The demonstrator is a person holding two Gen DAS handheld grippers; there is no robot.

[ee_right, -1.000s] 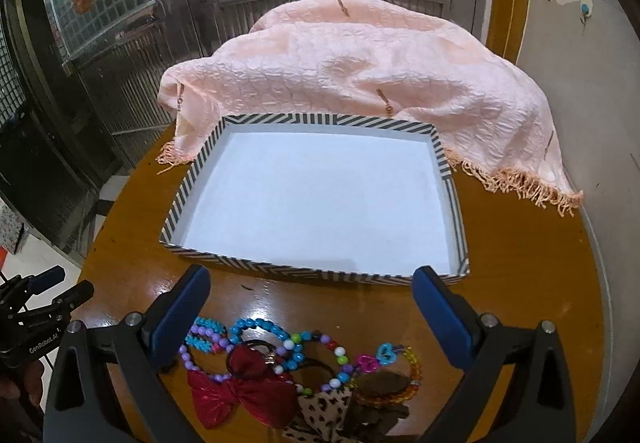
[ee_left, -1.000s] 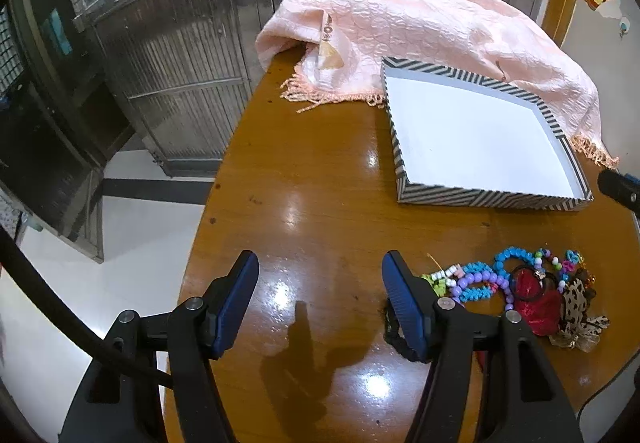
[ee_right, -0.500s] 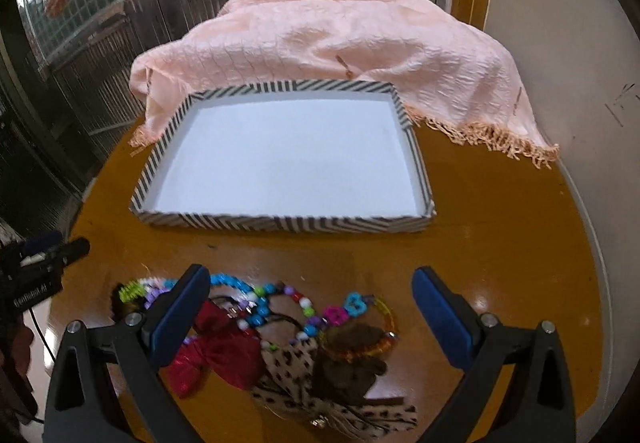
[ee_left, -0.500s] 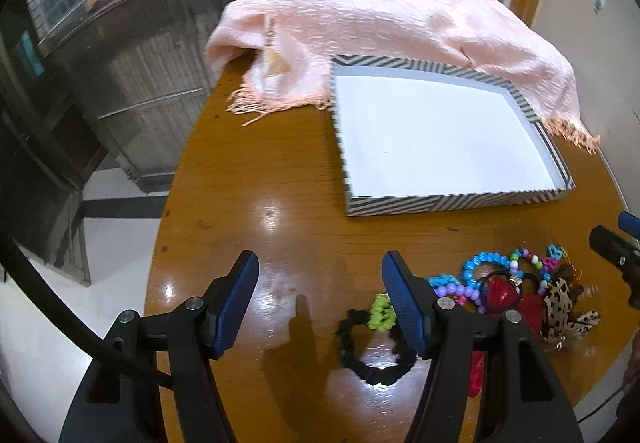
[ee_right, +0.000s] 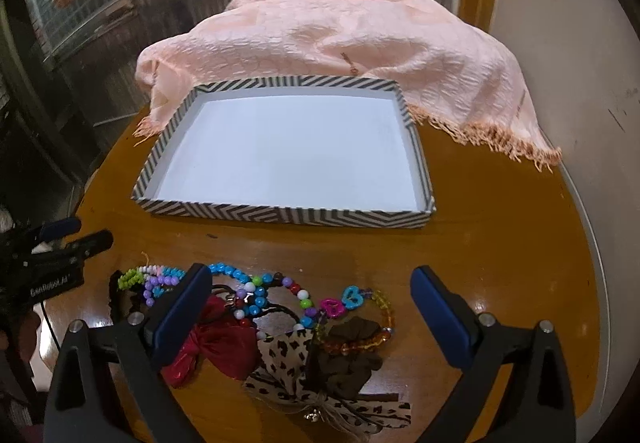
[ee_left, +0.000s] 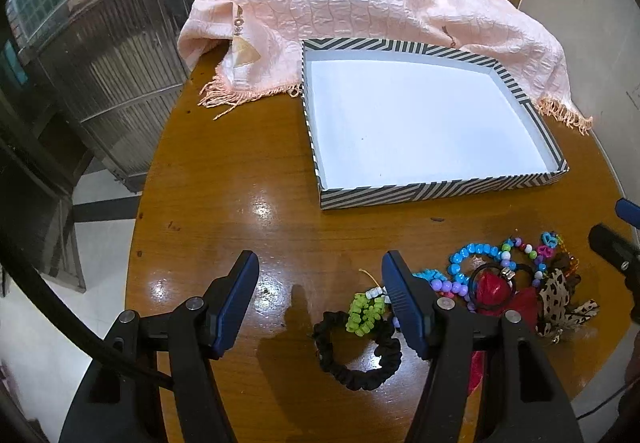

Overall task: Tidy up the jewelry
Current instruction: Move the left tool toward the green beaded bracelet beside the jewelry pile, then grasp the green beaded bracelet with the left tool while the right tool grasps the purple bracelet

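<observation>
Pulled back from the tray (ee_left: 440,192) since a second ago, both grippers, with more of the table (ee_left: 224,203) and the whole jewelry heap now showing in each view. Left gripper (ee_left: 320,283) hovering above the wood, jaws spread wide, nothing between them; black scrunchie (ee_left: 356,359) lying flat just under and between its fingers, lime green bead bracelet (ee_left: 366,311) touching the scrunchie's upper edge. Right gripper (ee_right: 310,307) likewise wide open and holding nothing, poised over the heap. Between its fingers: blue bead bracelet (ee_right: 236,275), red bow (ee_right: 212,347), leopard-print bow (ee_right: 288,355), brown scrunchie (ee_right: 352,355), amber bead bracelet (ee_right: 360,343), pink and blue heart charms (ee_right: 342,301), all tangled and overlapping. Purple beads (ee_right: 154,285) at the heap's left end, beside the green ones. Heap near the table's front edge, apart from the tray. Striped tray with white floor, bare inside, sitting toward the middle of the table. Pink fringed cloth (ee_right: 340,35) draped behind the tray, touching its far rim.
</observation>
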